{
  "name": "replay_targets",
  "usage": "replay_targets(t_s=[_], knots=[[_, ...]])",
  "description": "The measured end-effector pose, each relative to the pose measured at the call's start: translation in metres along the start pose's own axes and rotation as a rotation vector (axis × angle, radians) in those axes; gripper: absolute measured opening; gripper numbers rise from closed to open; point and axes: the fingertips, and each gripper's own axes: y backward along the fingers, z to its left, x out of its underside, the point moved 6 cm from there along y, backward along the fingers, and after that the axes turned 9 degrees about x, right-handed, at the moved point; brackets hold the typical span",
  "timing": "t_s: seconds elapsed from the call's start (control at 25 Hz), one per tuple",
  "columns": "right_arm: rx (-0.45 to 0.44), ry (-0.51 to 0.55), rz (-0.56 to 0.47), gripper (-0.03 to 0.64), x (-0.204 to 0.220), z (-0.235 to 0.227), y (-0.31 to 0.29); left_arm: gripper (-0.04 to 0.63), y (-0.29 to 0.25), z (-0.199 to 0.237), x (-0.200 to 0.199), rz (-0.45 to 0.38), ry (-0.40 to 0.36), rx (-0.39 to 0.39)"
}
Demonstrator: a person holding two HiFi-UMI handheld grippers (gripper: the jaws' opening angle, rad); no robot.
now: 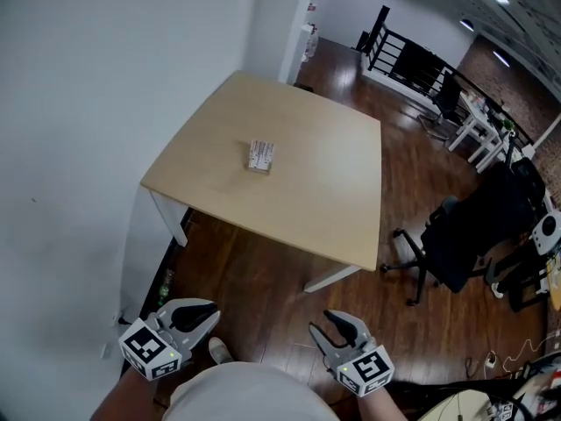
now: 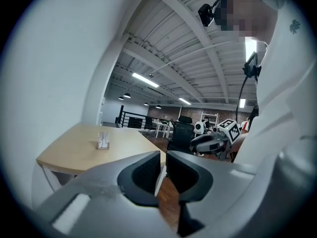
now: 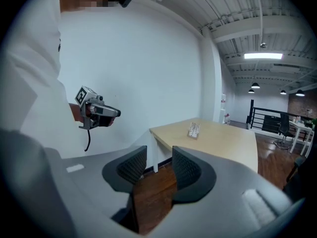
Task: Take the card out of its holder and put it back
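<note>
A small holder with a white card (image 1: 260,156) stands on the light wooden table (image 1: 307,200), left of its middle. The same holder shows far ahead in the left gripper view (image 2: 103,140) and in the right gripper view (image 3: 193,129). Both grippers hang low by the person's body, well short of the table. The left gripper (image 1: 213,311) (image 2: 163,163) has its jaws drawn together to a thin slit, with nothing in it. The right gripper (image 1: 330,318) (image 3: 159,158) holds its jaws apart and empty, with floor showing through the gap.
A white wall (image 1: 96,103) runs along the table's left side. A black office chair (image 1: 456,235) stands on the dark wood floor right of the table. White desks (image 1: 478,130) and a black railing (image 1: 412,60) lie further back. The person's shoe (image 1: 219,351) is between the grippers.
</note>
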Motion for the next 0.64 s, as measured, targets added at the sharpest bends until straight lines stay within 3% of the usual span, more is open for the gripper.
replay_targets(t_s=[0.32, 0.64], knots=[[-0.003, 0.006, 0.004, 0.16, 0.024, -0.004, 0.039, 0.041, -0.033, -0.046, 0.004, 0.018, -0.011, 0.053], [-0.029, -0.003, 0.003, 0.155, 0.037, -0.011, 0.056, 0.041, -0.035, -0.075, 0.017, 0.031, 0.007, 0.023]])
